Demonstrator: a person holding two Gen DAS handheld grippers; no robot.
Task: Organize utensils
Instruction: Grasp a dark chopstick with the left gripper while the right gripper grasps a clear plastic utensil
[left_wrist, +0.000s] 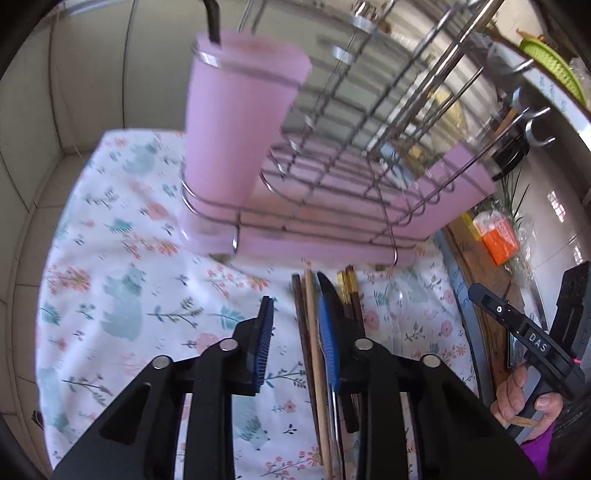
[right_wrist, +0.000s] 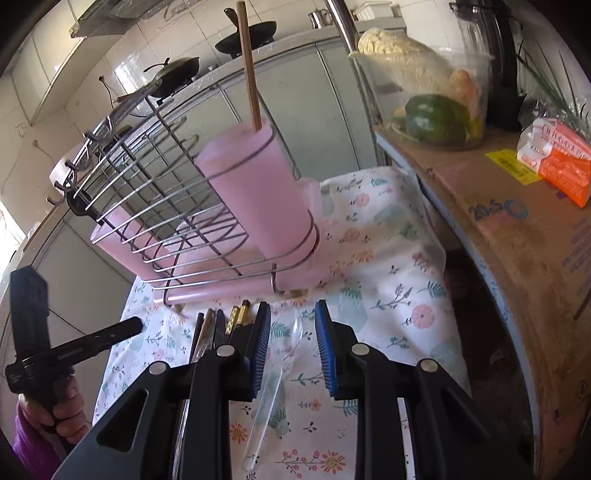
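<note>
A pink utensil cup (left_wrist: 236, 136) hangs on the end of a wire dish rack (left_wrist: 369, 122) with a pink drip tray. In the right wrist view the cup (right_wrist: 258, 192) holds one upright chopstick (right_wrist: 249, 66). Several chopsticks (left_wrist: 312, 350) and a knife lie on the floral cloth in front of the rack. My left gripper (left_wrist: 295, 321) is open just above them, its jaws either side of the bundle. A clear plastic spoon (right_wrist: 275, 373) lies on the cloth between the jaws of my open right gripper (right_wrist: 291, 328). The chopsticks (right_wrist: 207, 332) lie left of it.
A floral cloth (left_wrist: 129, 288) covers the table. A cardboard box (right_wrist: 517, 236) stands at the right, carrying an orange packet (right_wrist: 557, 162) and a plastic tub of vegetables (right_wrist: 436, 92). Tiled wall is at the left. A stove with pans (right_wrist: 173, 74) stands behind.
</note>
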